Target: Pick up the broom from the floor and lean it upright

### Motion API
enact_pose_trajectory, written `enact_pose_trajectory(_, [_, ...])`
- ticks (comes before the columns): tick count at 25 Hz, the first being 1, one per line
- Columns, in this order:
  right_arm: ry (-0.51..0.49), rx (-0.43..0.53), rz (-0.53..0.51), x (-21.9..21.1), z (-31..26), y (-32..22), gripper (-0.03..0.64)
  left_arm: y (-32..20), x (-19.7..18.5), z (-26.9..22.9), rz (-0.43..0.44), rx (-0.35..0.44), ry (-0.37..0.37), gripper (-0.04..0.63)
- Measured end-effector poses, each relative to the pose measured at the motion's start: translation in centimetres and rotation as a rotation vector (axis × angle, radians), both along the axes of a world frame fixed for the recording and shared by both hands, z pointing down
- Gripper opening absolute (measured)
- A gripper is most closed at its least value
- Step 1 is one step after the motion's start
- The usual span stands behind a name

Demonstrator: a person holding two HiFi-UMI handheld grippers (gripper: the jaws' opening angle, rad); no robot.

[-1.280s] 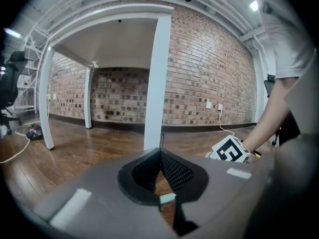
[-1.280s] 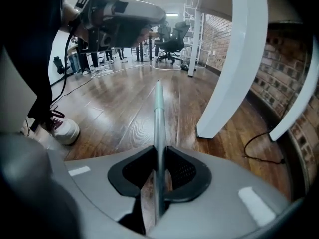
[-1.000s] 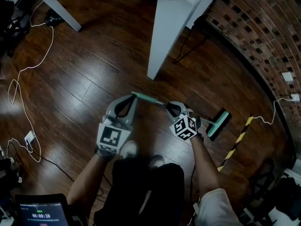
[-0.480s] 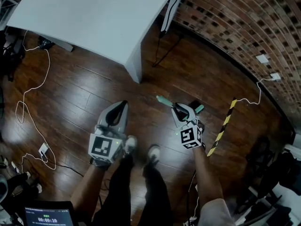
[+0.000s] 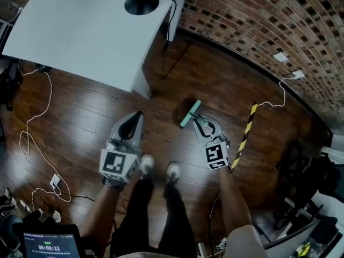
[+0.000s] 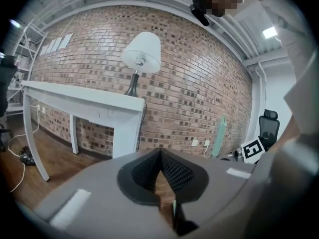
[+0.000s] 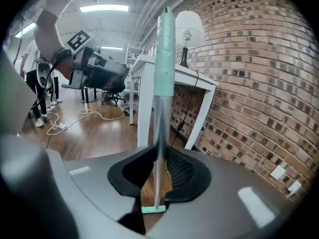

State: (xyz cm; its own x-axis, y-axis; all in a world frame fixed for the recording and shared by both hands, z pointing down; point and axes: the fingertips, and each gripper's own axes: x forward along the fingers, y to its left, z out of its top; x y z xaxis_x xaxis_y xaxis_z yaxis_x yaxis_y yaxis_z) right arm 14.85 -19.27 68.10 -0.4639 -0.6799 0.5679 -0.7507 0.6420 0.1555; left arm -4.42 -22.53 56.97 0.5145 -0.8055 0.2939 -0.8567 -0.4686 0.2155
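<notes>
Broom (image 5: 190, 113) between opening right tongs (image 5: 200, 122) | left tongs (image 5: 138, 116) together | wood floor (image 5: 80, 117), brick wall (image 5: 242, 20)

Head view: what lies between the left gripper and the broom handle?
Only bare wooden floor lies between left gripper and broom handle; the head view shows this.

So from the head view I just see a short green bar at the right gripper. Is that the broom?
Observer: Yes. The right gripper view shows the broom upright, its metal shaft between the right gripper's jaws, which are opening slightly.
Visitor: And the left one?
Observer: The left gripper has its jaws together, nothing between them.
Visitor: Anything else?
Observer: The lamp on the table has a white shade, cut off in your view.
</notes>
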Motion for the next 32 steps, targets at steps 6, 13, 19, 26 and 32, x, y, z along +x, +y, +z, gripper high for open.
enact_pose_trajectory(6, [0.034, 0.000, 0.008, 0.1, -0.1, -1.5, 0.095, -0.6, -0.2, 0.1, 0.007, -0.018, -0.006, 0.002])
enact_pose_trajectory(13, [0.064, 0.001, -0.079, -2.8, 2.6, -6.1, 0.094, -2.0, -1.6, 0.2, -0.054, -0.017, -0.015, 0.002])
enact_pose_trajectory(19, [0.079, 0.002, -0.094, -5.1, 3.8, -12.1, 0.095, -3.0, -1.9, 0.6, -0.112, -0.053, -0.031, 0.002])
enact_pose_trajectory(26, [0.101, 0.022, -0.120, -7.7, 4.0, -17.2, 0.092, -4.1, -1.9, 1.5, -0.135, -0.048, -0.020, 0.002])
enact_pose_trajectory(32, [0.138, 0.031, -0.152, -9.9, 5.5, -19.7, 0.092, -5.4, -2.8, 3.6, -0.158, -0.079, -0.009, 0.002])
